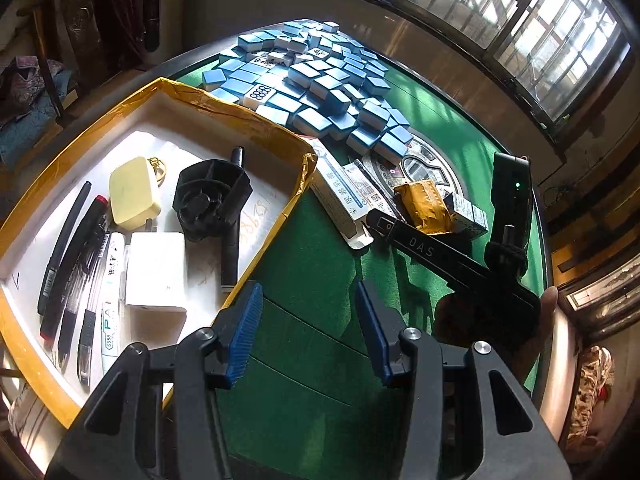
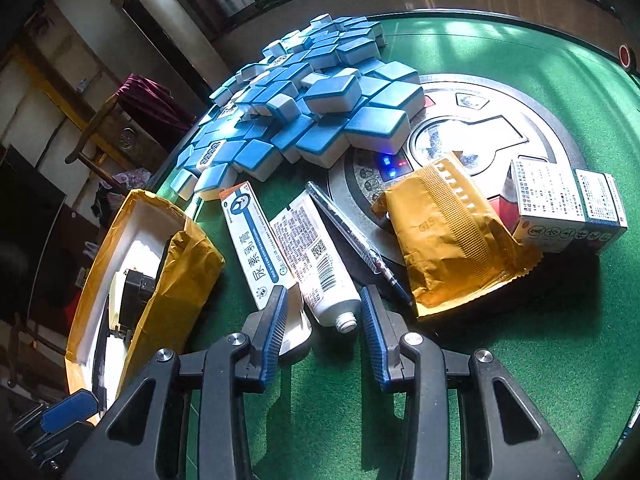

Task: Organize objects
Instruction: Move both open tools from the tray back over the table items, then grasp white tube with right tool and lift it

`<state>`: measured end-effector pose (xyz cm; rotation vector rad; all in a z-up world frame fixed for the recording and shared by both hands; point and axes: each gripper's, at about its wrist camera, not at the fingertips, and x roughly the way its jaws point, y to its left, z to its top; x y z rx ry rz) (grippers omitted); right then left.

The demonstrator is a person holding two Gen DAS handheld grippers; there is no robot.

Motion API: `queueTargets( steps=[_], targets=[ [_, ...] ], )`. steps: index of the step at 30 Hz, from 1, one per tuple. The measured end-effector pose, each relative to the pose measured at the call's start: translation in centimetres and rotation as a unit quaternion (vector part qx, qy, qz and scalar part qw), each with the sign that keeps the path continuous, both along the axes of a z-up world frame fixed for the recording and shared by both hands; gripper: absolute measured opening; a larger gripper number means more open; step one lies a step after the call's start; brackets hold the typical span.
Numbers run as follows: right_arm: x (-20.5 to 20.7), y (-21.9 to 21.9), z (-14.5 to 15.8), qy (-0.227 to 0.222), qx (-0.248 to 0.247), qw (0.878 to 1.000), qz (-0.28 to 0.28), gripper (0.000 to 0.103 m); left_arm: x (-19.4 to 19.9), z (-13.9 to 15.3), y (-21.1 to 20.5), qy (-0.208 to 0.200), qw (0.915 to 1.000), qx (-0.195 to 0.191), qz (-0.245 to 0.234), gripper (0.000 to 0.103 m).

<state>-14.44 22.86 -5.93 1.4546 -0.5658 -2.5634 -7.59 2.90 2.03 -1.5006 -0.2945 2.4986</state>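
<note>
A green table [image 2: 500, 344] carries a heap of blue-backed mahjong tiles [image 2: 320, 112], most lying face down (one near the heap's edge shows circles [image 1: 261, 93]). Beside the heap a round silver panel [image 2: 532, 128] is set into the felt, with small blue and red lights [image 2: 390, 164] glowing on it. Beyond the table are barred windows [image 1: 532, 28]. A wooden chair [image 2: 116, 128] stands off the table's far side with dark red cloth [image 2: 146, 92] draped over it, and a tall white unit [image 2: 160, 20] rises near it.
</note>
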Motion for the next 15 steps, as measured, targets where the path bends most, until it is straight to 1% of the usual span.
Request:
queueTargets(
  steps=[1,2,3,6,8,11,13,15],
  targets=[
    [0.0,-0.1,0.1,-0.002,0.009,1.0,-0.002,0.033,0.3,0.2,-0.2,0.002,1.0,-0.002,0.005,0.047],
    [0.1,-0.3,0.1,-0.006,0.017,1.0,-0.002,0.027,0.7,0.3,-0.4,0.003,1.0,-0.002,0.006,0.047],
    [0.1,-0.4,0.2,-0.01,0.027,1.0,-0.004,0.024,1.0,0.5,-0.5,0.004,1.0,-0.001,0.005,0.047],
    [0.4,-0.8,0.3,-0.015,0.043,0.999,-0.007,0.022,2.2,1.0,-1.1,0.017,0.9998,-0.008,0.007,0.047],
    [0.6,-1.1,0.5,-0.015,0.054,0.998,-0.006,0.022,2.7,0.9,-1.2,0.015,0.9998,-0.014,0.003,0.047],
    [0.7,-1.9,0.7,-0.02,0.077,0.997,-0.001,0.021,3.3,0.7,-1.3,0.005,0.9998,-0.015,-0.015,0.047],
    [0.8,-2.3,0.9,-0.027,0.094,0.995,0.002,0.021,3.9,1.2,-1.5,0.015,0.9992,-0.019,-0.031,0.047],
    [1.2,-2.2,0.9,-0.036,0.097,0.995,-0.005,0.021,4.4,1.7,-1.9,0.027,0.9985,-0.019,-0.043,0.047]
  ],
)
